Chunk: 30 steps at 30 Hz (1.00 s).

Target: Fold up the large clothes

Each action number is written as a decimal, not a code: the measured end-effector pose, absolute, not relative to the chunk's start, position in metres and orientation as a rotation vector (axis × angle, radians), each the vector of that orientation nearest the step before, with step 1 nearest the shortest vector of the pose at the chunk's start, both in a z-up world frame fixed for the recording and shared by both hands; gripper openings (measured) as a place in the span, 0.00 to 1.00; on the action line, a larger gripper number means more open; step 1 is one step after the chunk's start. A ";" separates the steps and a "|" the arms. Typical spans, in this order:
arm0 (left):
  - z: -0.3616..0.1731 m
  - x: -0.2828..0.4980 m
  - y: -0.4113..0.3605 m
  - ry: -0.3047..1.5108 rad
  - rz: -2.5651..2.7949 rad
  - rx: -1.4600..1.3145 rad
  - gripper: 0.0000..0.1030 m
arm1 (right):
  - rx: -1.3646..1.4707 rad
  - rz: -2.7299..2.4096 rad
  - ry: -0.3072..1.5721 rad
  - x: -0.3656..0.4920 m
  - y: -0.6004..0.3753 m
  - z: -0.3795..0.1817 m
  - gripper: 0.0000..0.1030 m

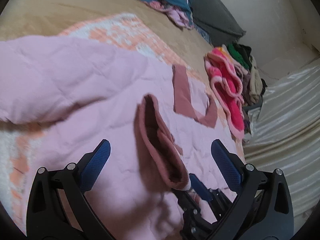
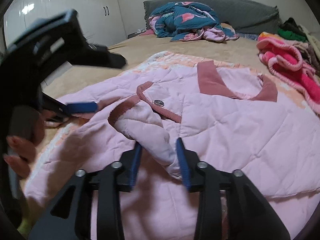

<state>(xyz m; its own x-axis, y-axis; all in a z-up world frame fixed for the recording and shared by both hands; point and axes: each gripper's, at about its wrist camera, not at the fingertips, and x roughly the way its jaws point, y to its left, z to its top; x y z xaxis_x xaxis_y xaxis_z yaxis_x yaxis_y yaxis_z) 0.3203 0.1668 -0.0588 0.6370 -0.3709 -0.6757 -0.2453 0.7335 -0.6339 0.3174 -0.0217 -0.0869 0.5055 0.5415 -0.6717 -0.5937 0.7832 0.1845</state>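
Right fingers half open astride sleeve, cuff ahead-left; left fingers wide, empty, nearer cuff.

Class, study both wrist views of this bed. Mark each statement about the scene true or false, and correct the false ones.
1. The left gripper has its jaws wide apart. True.
2. The pink quilted jacket hangs on a hanger. False: it lies spread out on the bed.
3. A teal patterned quilt is bunched up by the grey headboard. True.
4. The jacket's collar trim is green. False: it is dusty rose.
5. In the right wrist view, the bright pink fleece garment lies left of the jacket. False: it lies to the right.
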 end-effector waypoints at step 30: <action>-0.086 0.335 0.143 0.920 0.050 -0.452 0.12 | 0.111 0.185 0.770 0.332 -0.239 -0.078 0.58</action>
<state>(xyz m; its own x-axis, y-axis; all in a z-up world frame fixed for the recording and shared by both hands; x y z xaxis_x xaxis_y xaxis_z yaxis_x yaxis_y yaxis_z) 0.3354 0.1430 -0.0864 0.6113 -0.1490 -0.7772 -0.2319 0.9053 -0.3560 0.3324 -0.2390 -0.0782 0.7026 0.2064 -0.6809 -0.1250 0.9779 0.1674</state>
